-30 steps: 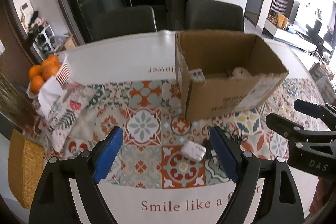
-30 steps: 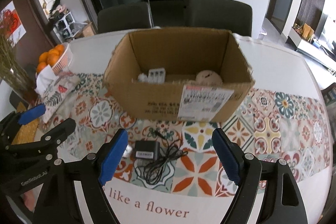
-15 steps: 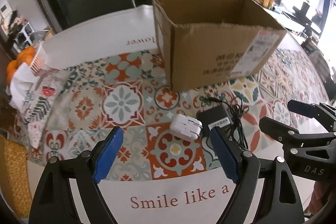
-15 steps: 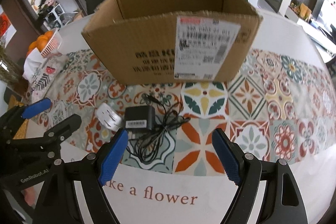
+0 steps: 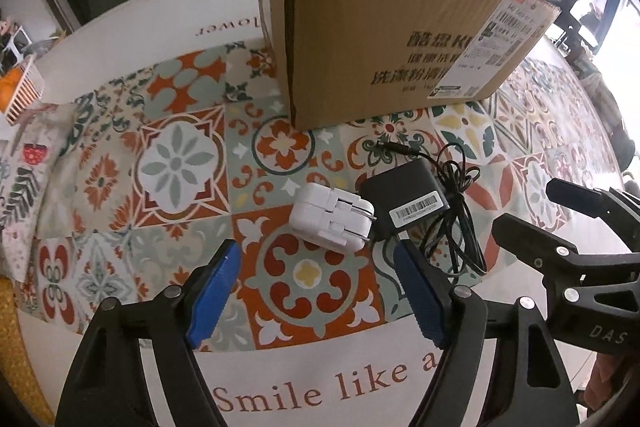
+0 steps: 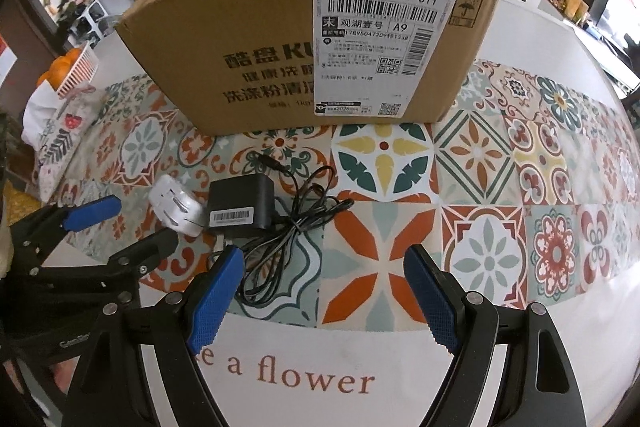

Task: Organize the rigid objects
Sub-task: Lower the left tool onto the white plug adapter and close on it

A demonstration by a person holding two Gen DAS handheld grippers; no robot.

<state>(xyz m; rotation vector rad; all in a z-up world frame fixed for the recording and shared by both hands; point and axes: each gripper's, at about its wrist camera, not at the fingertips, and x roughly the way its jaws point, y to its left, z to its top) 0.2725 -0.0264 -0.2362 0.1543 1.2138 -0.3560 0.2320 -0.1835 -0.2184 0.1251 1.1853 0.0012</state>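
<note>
Left wrist view: my left claw point(image 5: 316, 291) gapes empty, white charger point(image 5: 331, 218) at 12 o'clock; straddle it squarely, avoiding black adapter point(image 5: 404, 201). Right claw point(image 6: 324, 291) open too.

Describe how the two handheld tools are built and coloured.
Both match: the left tool and right tool each have two black angular plastic arms with silver rivets, tipped by blue textured pads. White lettering marks the bodies: "DAS" on the right one, a partly hidden word on the left. No cables or sleeves show.

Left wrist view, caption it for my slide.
Open left gripper nears white plug adapter beside black corded charger, before brown cardboard box.
</note>
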